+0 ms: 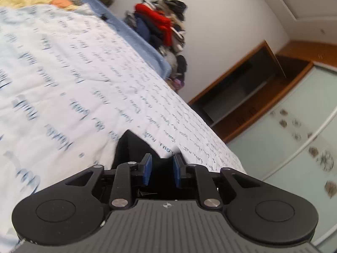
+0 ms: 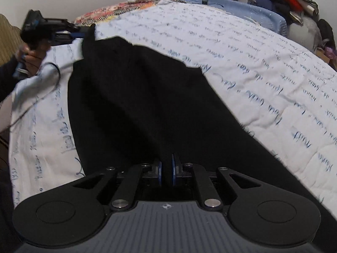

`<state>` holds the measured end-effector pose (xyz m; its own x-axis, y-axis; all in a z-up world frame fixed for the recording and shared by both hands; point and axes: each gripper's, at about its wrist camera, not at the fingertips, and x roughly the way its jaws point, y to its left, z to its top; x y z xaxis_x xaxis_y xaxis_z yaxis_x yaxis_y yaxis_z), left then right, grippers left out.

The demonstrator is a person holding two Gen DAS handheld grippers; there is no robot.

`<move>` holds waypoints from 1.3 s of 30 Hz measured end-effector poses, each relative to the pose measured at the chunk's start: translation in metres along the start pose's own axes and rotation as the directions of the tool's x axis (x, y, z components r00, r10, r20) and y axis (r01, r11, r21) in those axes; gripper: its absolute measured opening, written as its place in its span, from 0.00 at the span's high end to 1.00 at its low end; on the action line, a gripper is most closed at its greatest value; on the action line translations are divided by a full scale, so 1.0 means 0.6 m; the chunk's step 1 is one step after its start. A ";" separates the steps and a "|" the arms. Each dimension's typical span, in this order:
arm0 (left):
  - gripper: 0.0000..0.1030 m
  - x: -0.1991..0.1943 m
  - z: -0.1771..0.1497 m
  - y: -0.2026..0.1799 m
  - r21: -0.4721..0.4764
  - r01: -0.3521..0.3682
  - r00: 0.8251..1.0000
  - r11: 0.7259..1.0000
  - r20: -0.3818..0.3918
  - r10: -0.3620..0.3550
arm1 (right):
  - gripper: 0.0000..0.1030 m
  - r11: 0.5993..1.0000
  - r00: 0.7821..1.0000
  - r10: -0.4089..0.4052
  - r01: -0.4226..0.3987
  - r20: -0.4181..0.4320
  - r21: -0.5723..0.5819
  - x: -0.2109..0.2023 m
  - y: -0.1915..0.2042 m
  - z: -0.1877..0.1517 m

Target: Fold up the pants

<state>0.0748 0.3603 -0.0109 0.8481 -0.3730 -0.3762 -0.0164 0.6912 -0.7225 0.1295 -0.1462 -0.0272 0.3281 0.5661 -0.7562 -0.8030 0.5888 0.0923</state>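
Black pants lie spread over a white bedspread with blue writing. My right gripper is shut on the near edge of the pants. My left gripper shows at the far left of the right wrist view, shut on the far corner of the pants and lifting it. In the left wrist view the left gripper has black pants fabric between its blue pads, above the bedspread.
A pile of clothes with a red garment stands past the bed by the wall. A blue blanket lines the far bed edge. A patterned cloth lies at the head. A wardrobe with frosted doors is to the right.
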 end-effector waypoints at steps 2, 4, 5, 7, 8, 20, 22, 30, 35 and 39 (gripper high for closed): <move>0.34 -0.026 0.002 0.007 -0.084 -0.015 1.000 0.996 -0.007 0.014 | 0.92 1.000 1.000 -0.010 0.009 0.018 0.016 -0.001 0.000 0.001; 0.14 -0.049 -0.005 0.007 -0.144 -0.030 0.999 0.989 0.020 0.033 | 0.92 0.999 0.998 -0.015 0.013 0.057 0.033 -0.014 -0.006 0.008; 0.15 -0.060 -0.012 0.006 -0.162 -0.023 0.999 0.987 0.035 0.029 | 0.92 0.999 0.997 -0.013 0.009 0.076 0.046 -0.021 -0.010 0.012; 0.17 -0.074 -0.028 -0.002 -0.193 -0.012 0.999 0.981 0.047 0.022 | 0.92 0.998 0.994 -0.014 0.007 0.108 0.063 -0.026 -0.017 0.020; 0.17 -0.072 -0.035 -0.009 -0.221 -0.014 0.999 0.975 0.042 0.023 | 0.92 0.998 0.993 -0.014 0.006 0.116 0.065 -0.028 -0.018 0.023; 0.23 0.013 -0.084 -0.012 -0.389 -0.109 0.990 0.915 -0.130 0.063 | 0.91 0.996 0.983 -0.018 0.002 0.182 0.085 -0.047 -0.027 0.051; 0.23 0.021 -0.087 -0.007 -0.392 -0.140 0.985 0.909 -0.151 0.086 | 0.91 0.996 0.982 -0.017 0.001 0.189 0.085 -0.049 -0.027 0.054; 0.87 0.047 -0.079 -0.002 -0.353 -0.270 0.959 0.896 -0.179 0.219 | 0.91 0.995 0.983 -0.016 -0.002 0.185 0.096 -0.045 -0.028 0.048; 0.96 0.019 -0.052 -0.032 -0.274 -0.247 0.967 0.930 -0.126 0.220 | 0.91 0.998 0.980 -0.028 0.016 0.198 0.061 -0.068 -0.001 0.049; 0.96 0.010 -0.042 -0.010 -0.272 -0.284 0.957 0.920 -0.137 0.256 | 0.91 0.997 0.991 -0.003 0.014 0.136 -0.082 -0.070 0.080 0.025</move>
<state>0.0665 0.3382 -0.0231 0.7352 -0.2650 -0.6239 -0.3999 0.5736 -0.7149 0.0850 -0.1331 0.0187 0.3951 0.6373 -0.6617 -0.8363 0.5476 0.0280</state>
